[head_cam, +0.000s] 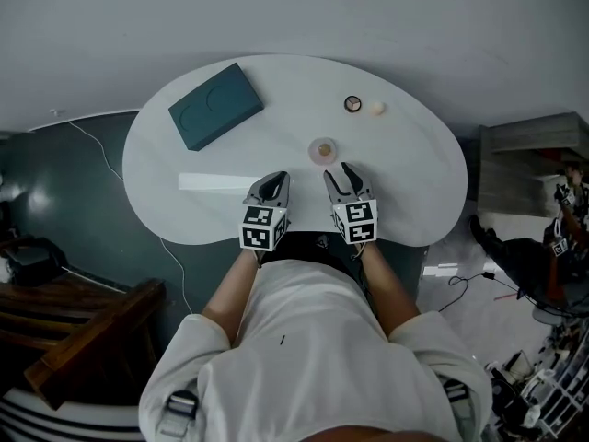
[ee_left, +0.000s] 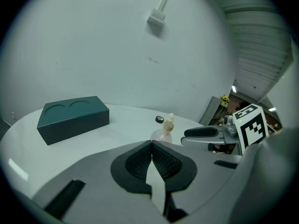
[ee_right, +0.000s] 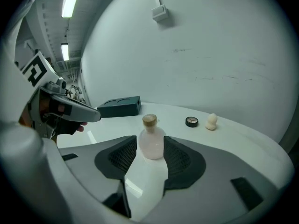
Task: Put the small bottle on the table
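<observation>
Small round translucent pink bottle (ee_right: 152,146), cork-topped, stands upright on the glossy white tabletop (head_cam: 414,182), just at the right gripper's (ee_right: 150,143) parted ribbed jaws. The left gripper's (ee_left: 152,146) jaws are pressed together, empty.

What else lies before me

A dark teal box (head_cam: 216,106) with two round hollows in its top lies off to my left. A small round black case (head_cam: 352,104) and a cream egg-shaped lump (head_cam: 377,108) sit just beside each other, well apart from it.
</observation>
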